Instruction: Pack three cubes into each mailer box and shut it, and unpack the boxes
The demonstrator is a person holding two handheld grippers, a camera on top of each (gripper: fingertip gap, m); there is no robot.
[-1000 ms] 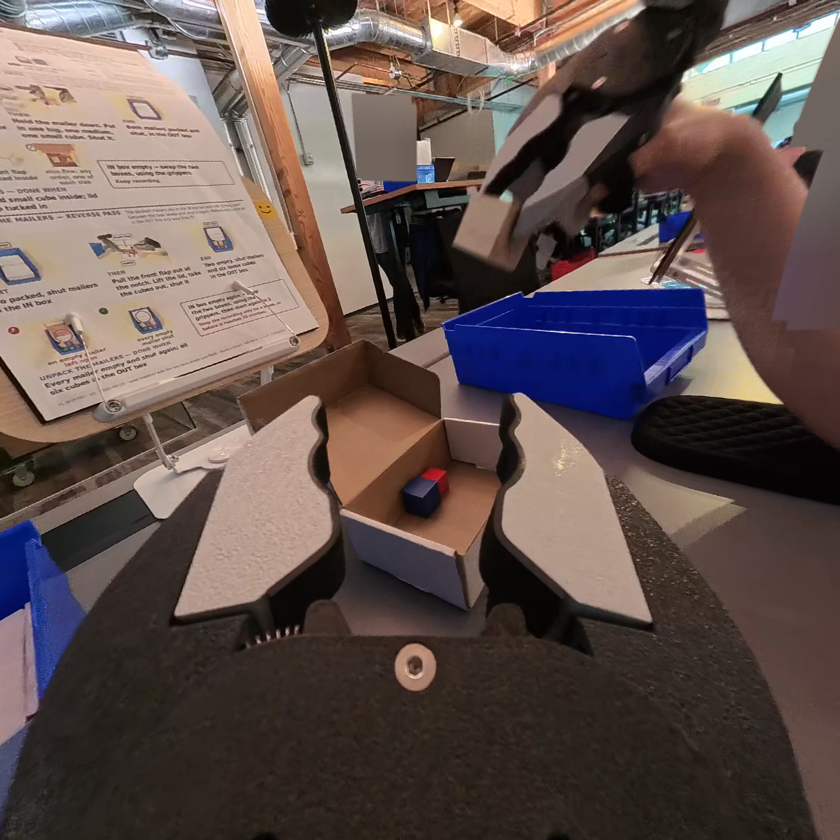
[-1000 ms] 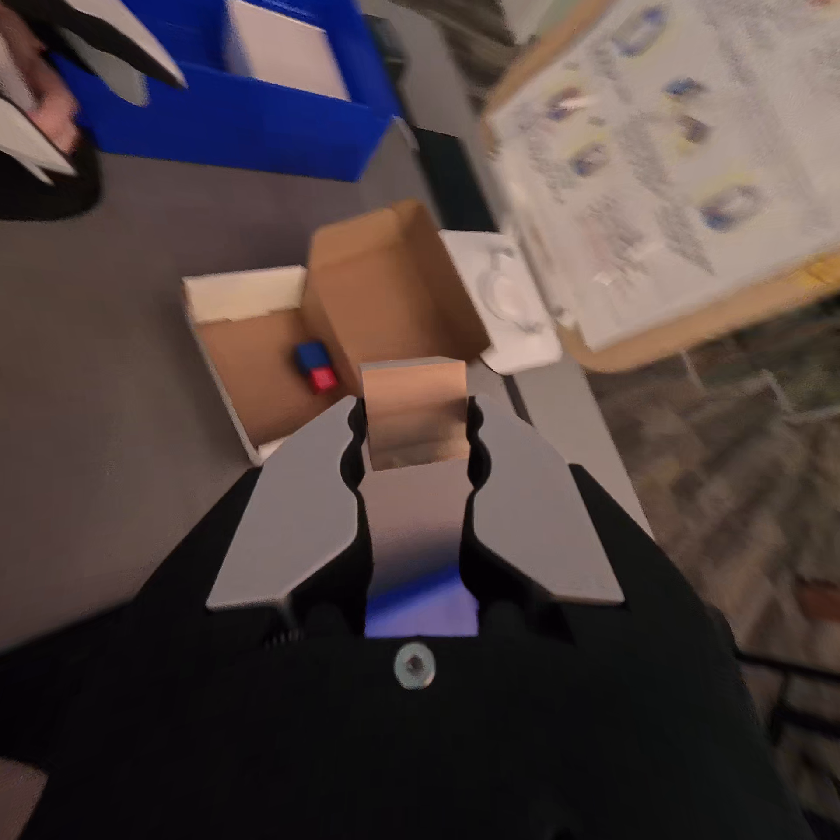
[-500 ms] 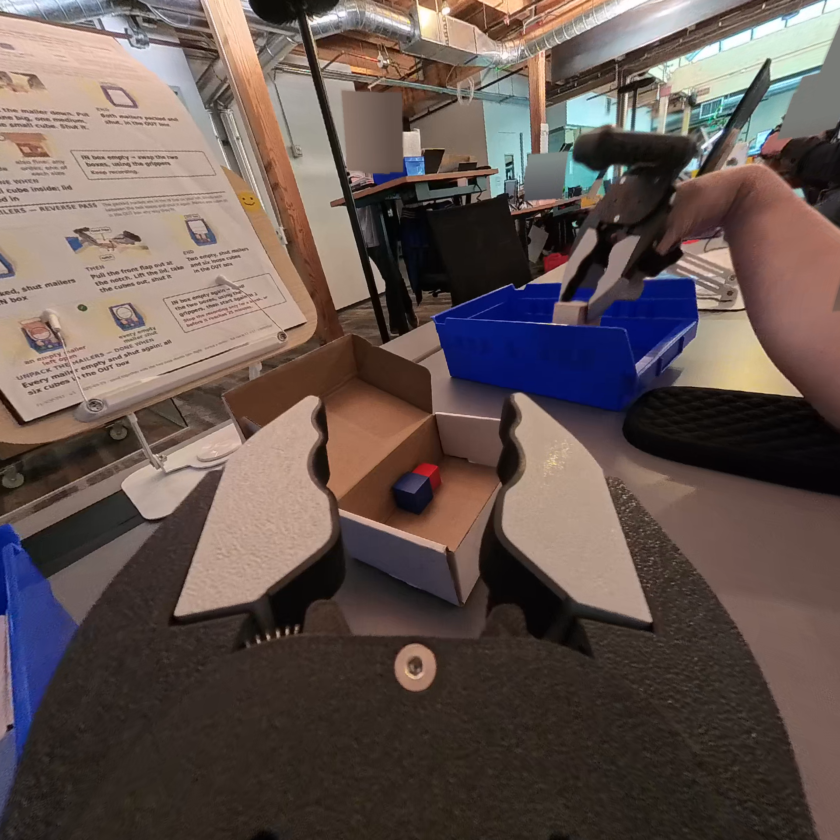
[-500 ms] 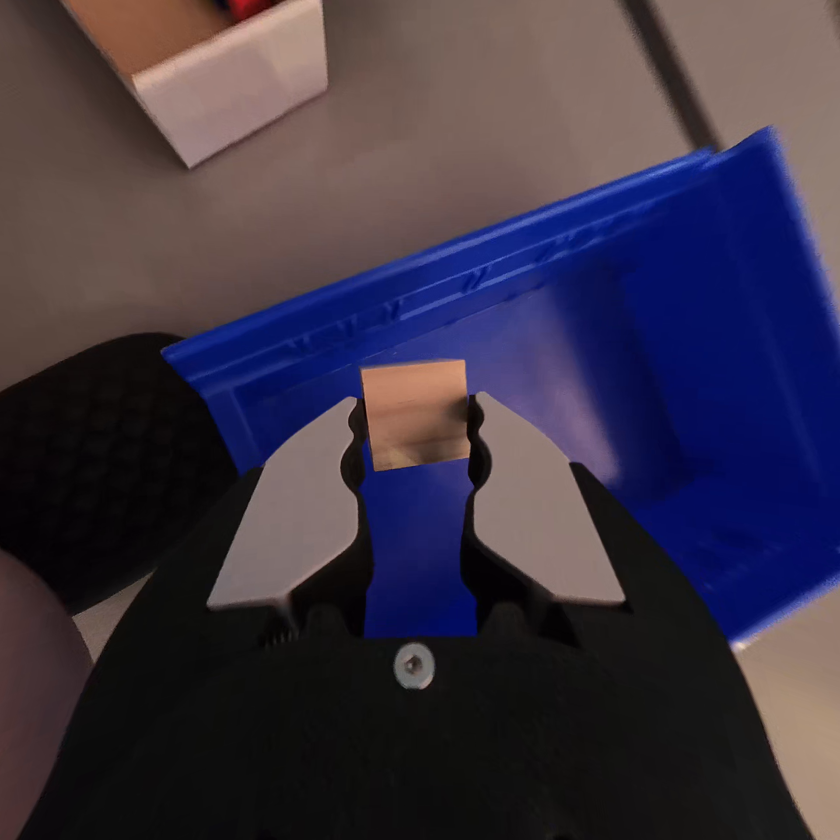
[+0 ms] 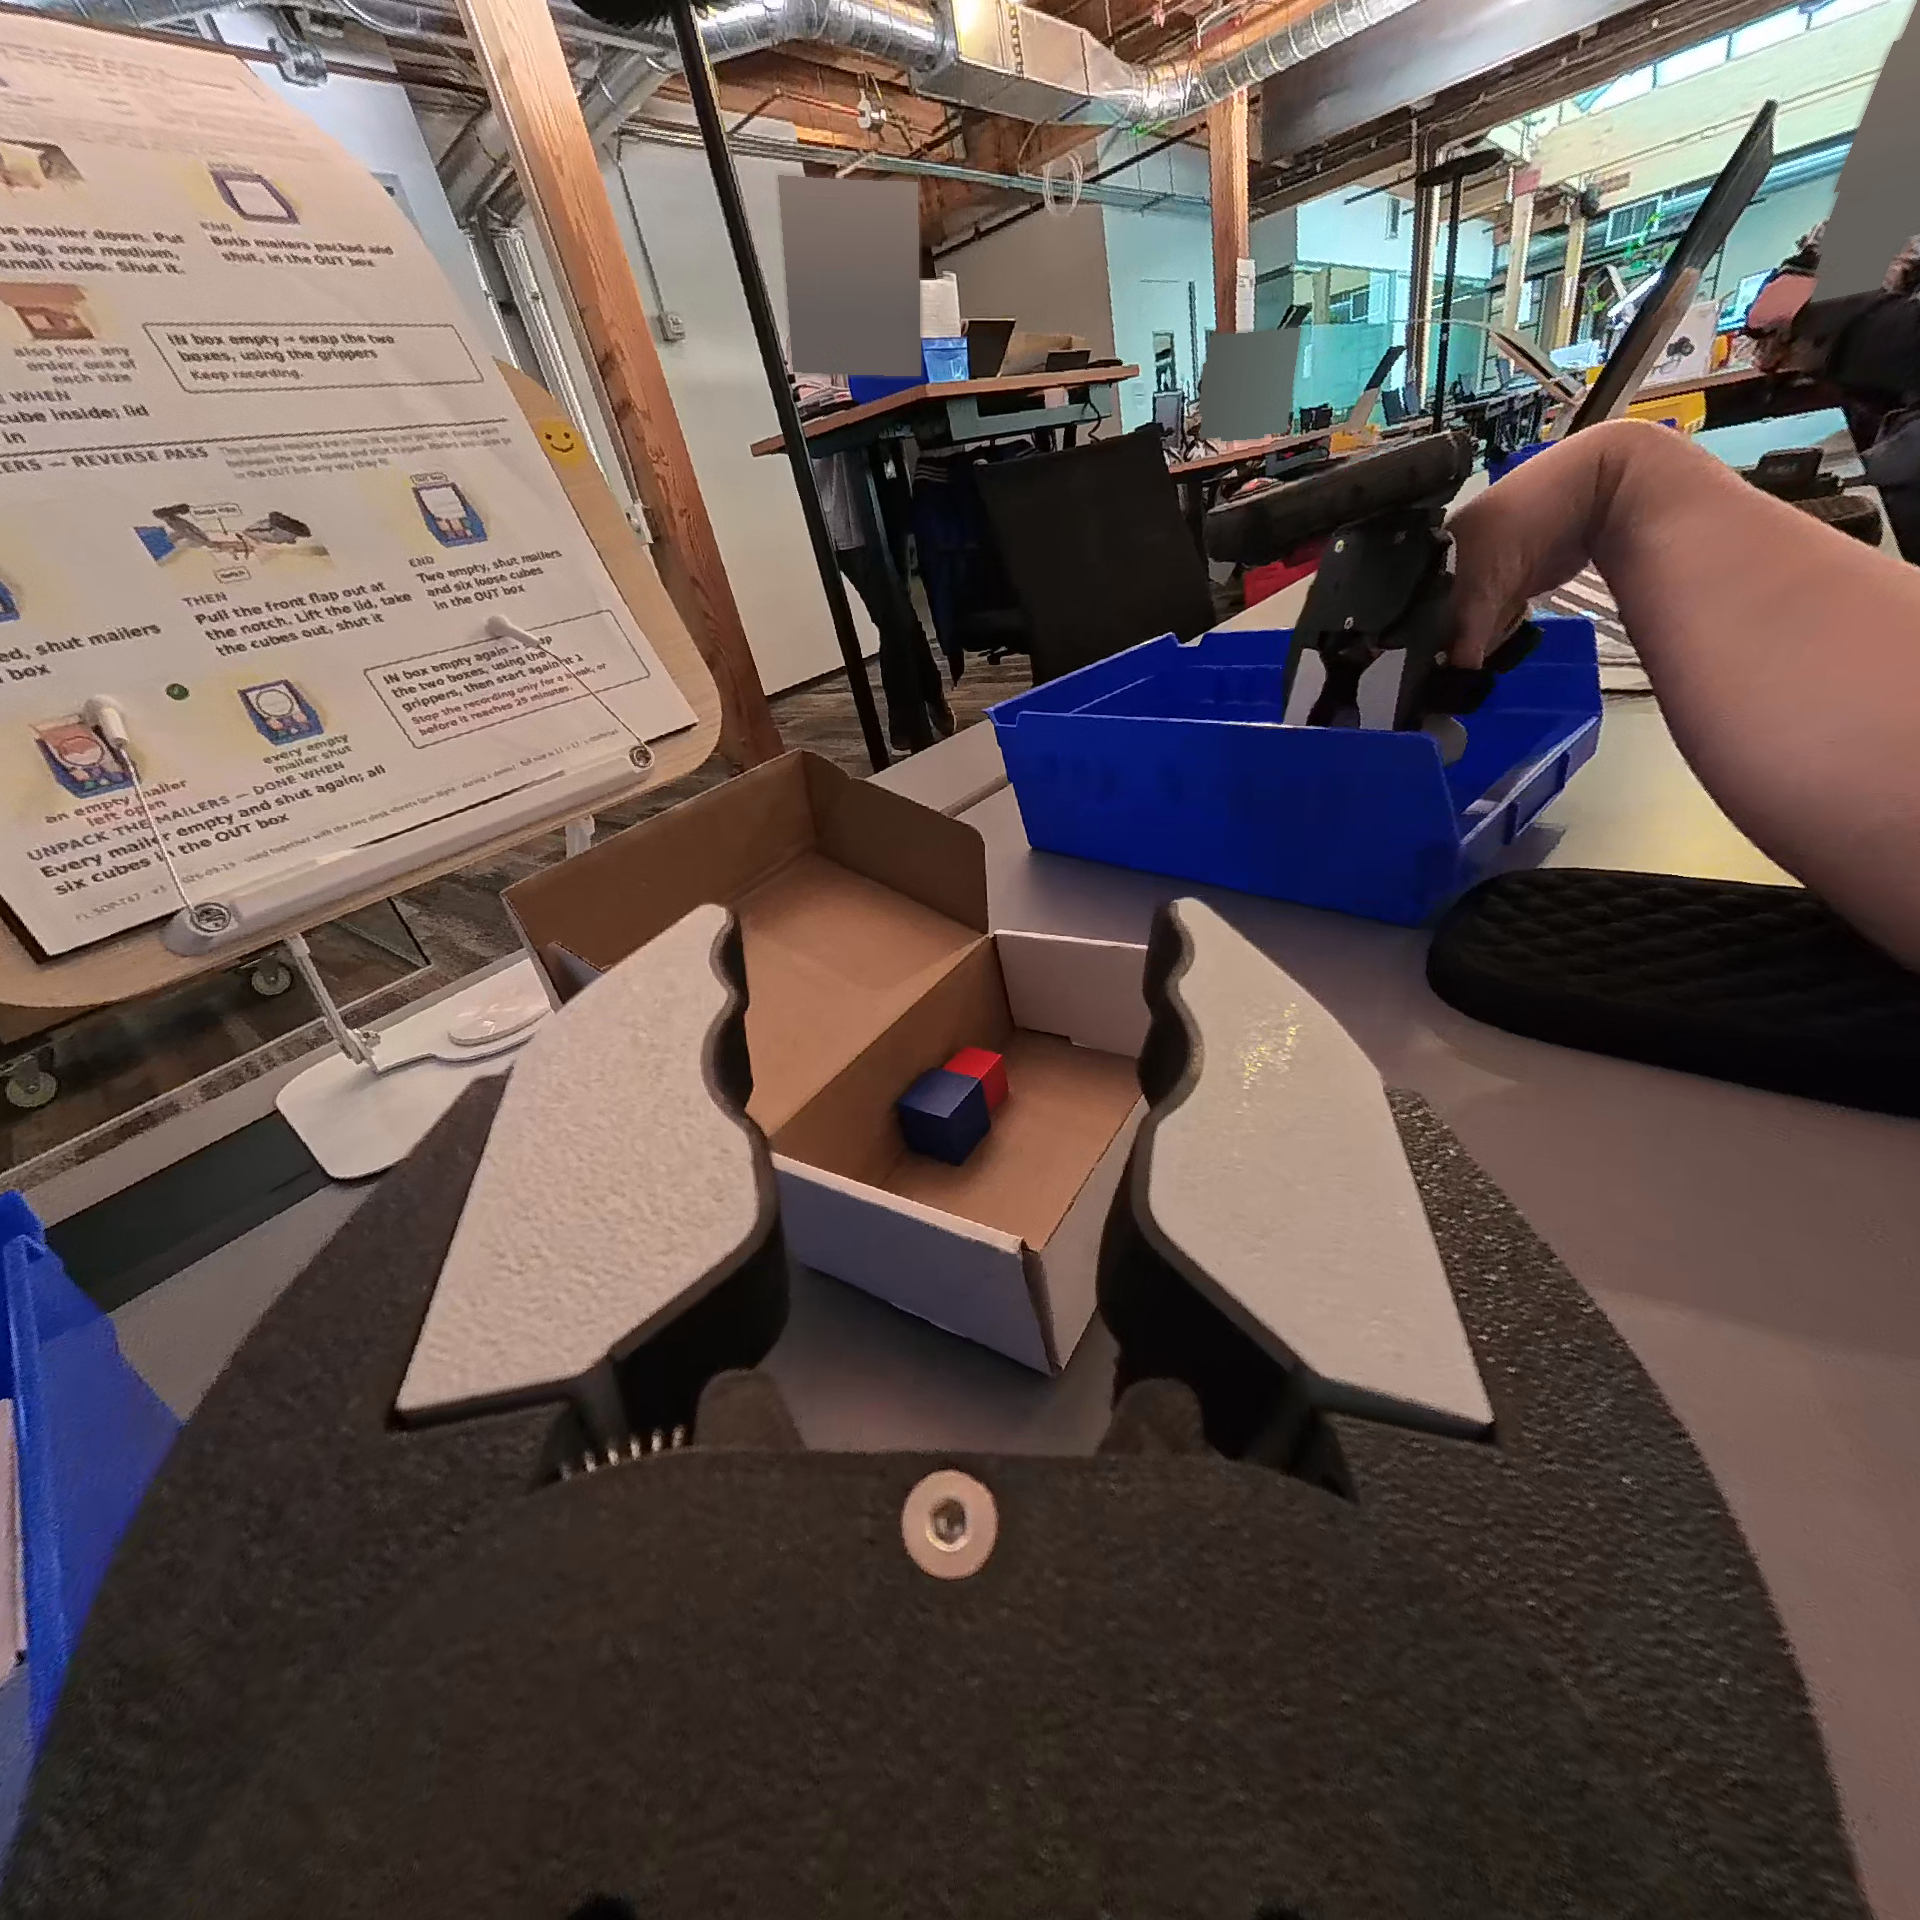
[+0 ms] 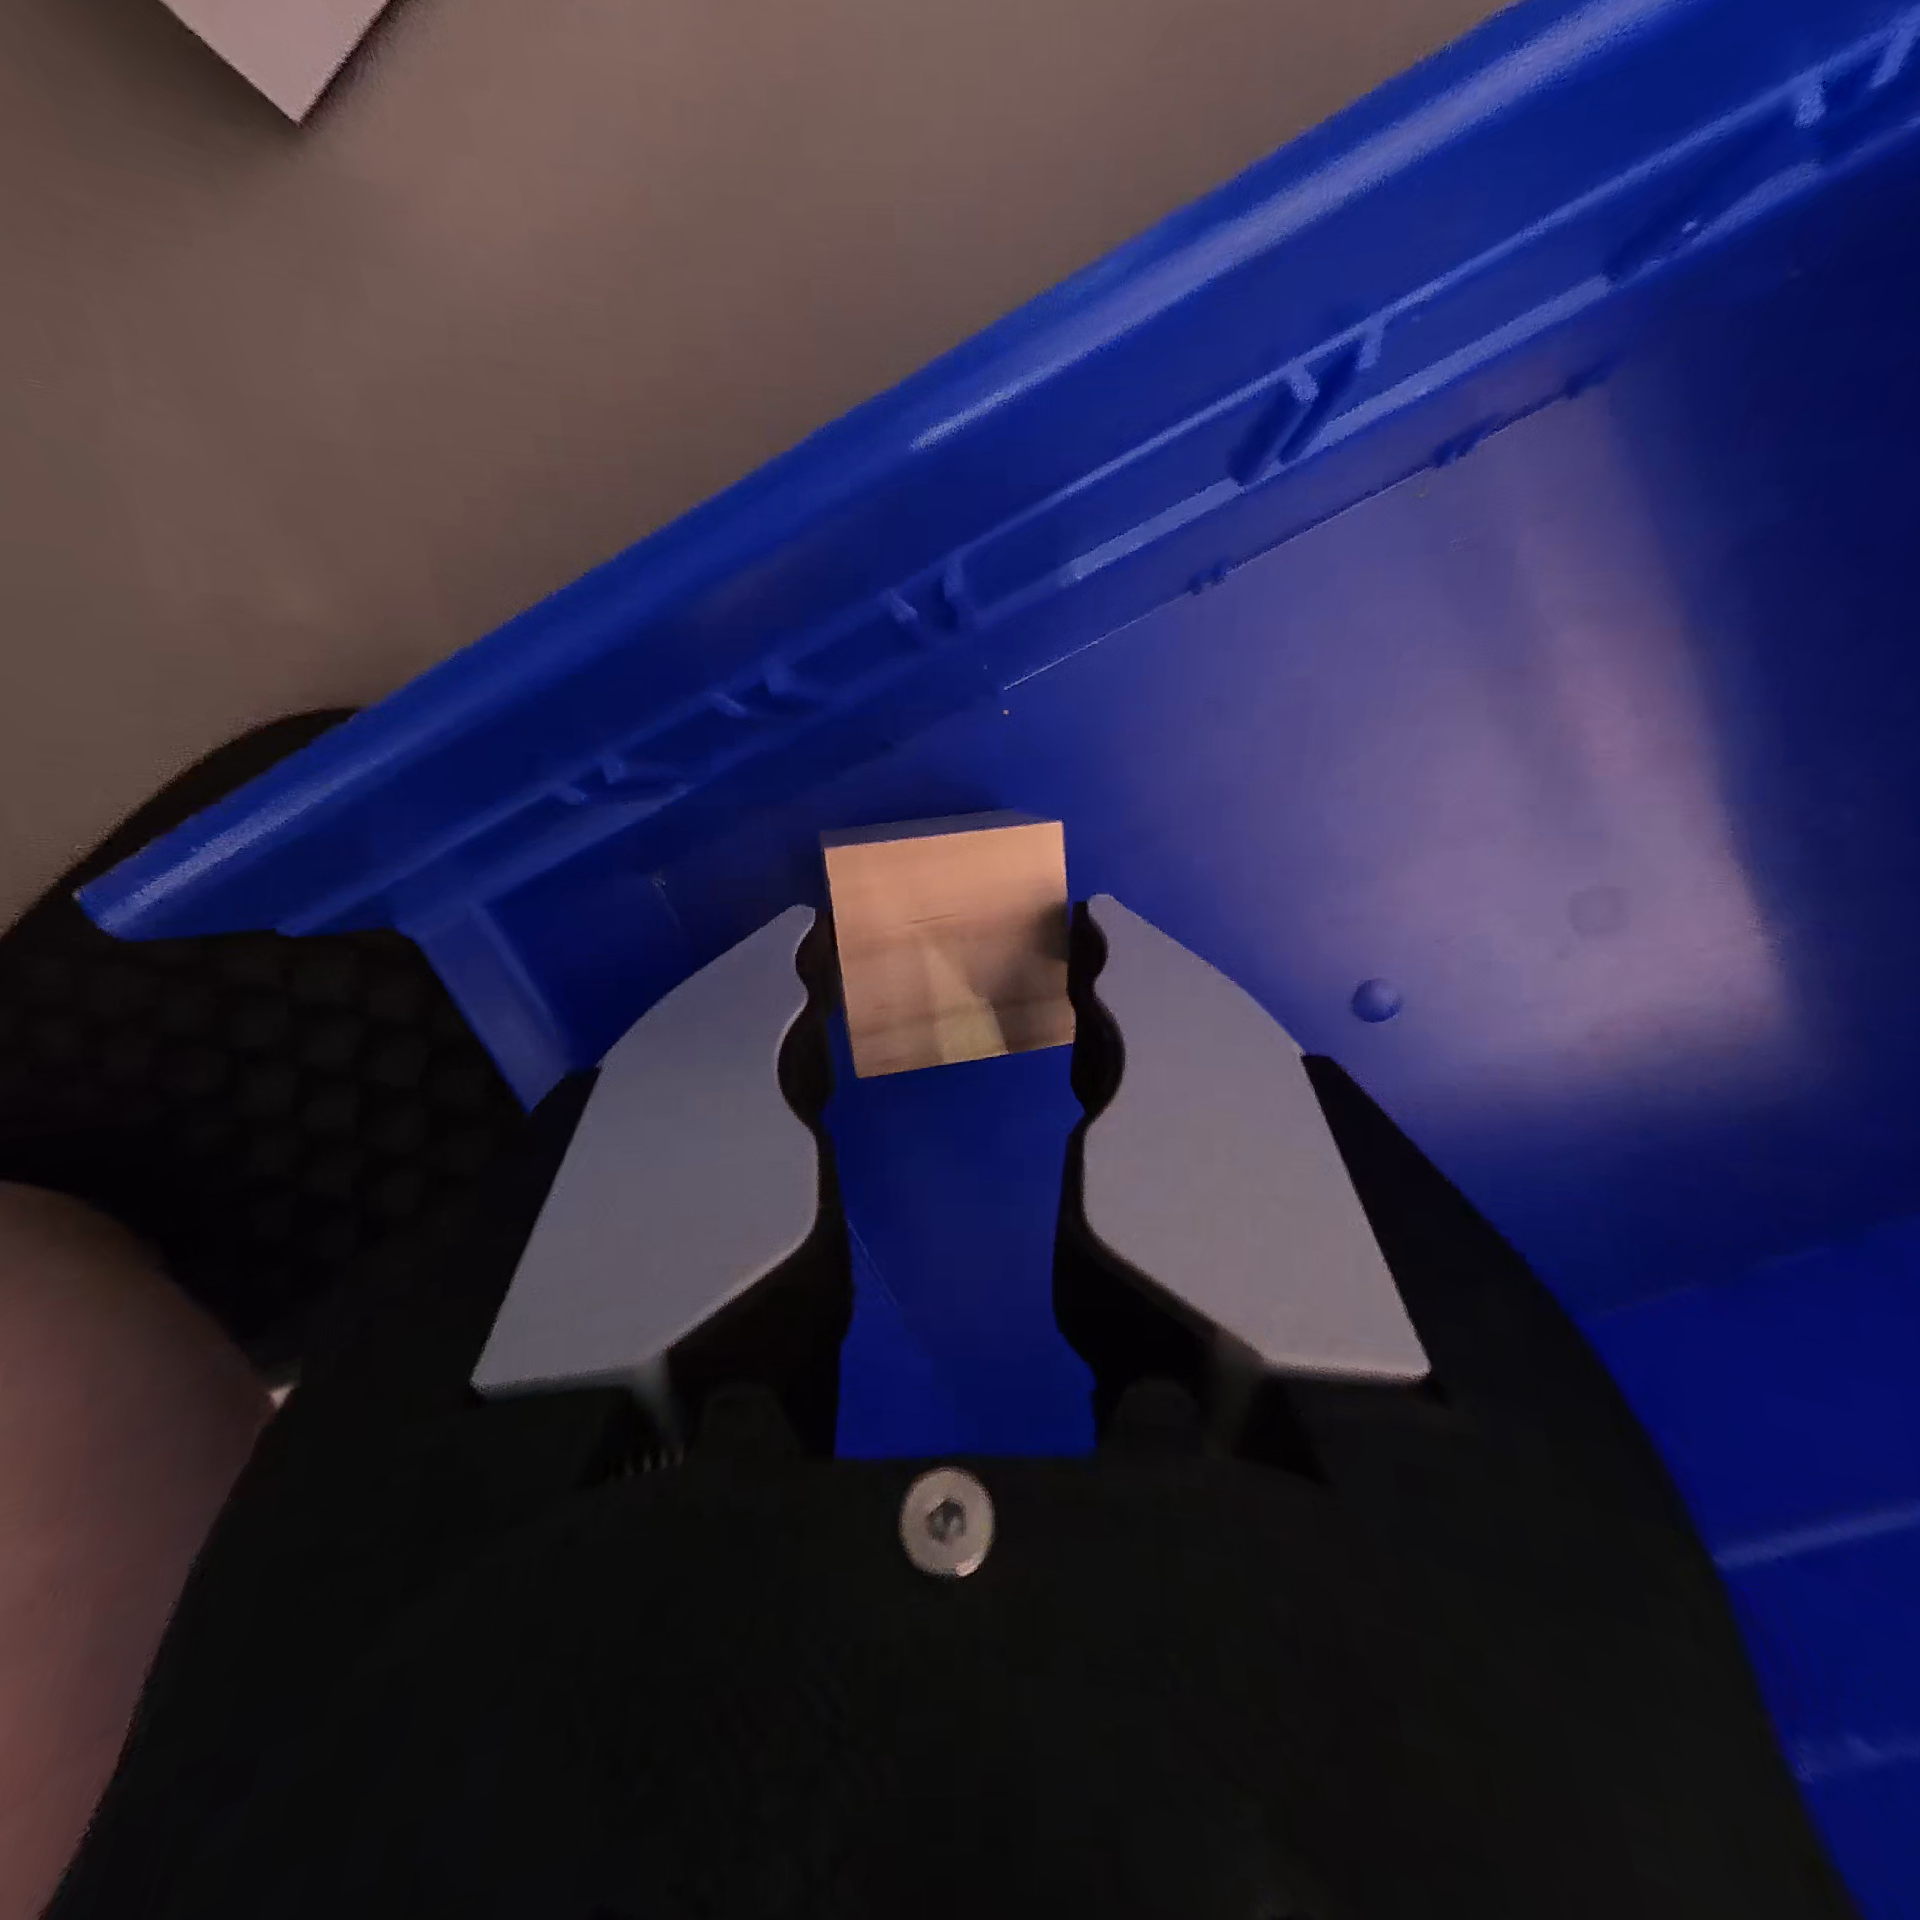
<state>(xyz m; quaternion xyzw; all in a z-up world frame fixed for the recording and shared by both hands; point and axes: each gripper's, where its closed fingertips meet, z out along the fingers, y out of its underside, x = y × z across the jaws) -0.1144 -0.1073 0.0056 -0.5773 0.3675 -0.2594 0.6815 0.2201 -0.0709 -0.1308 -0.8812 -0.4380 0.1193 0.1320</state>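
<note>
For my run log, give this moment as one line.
phase: unpacking | right hand-held gripper: wooden cube between fingers, inside blue bin | left hand-held gripper: open, before open mailer box

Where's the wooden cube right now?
In the right wrist view, the wooden cube sits between the fingers of the right hand-held gripper, down inside the blue bin near its long wall.

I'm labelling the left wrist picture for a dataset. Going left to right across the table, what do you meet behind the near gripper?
Instruction board on its stand → open mailer box → blue bin → right gripper reaching into the bin → black mat.
</note>
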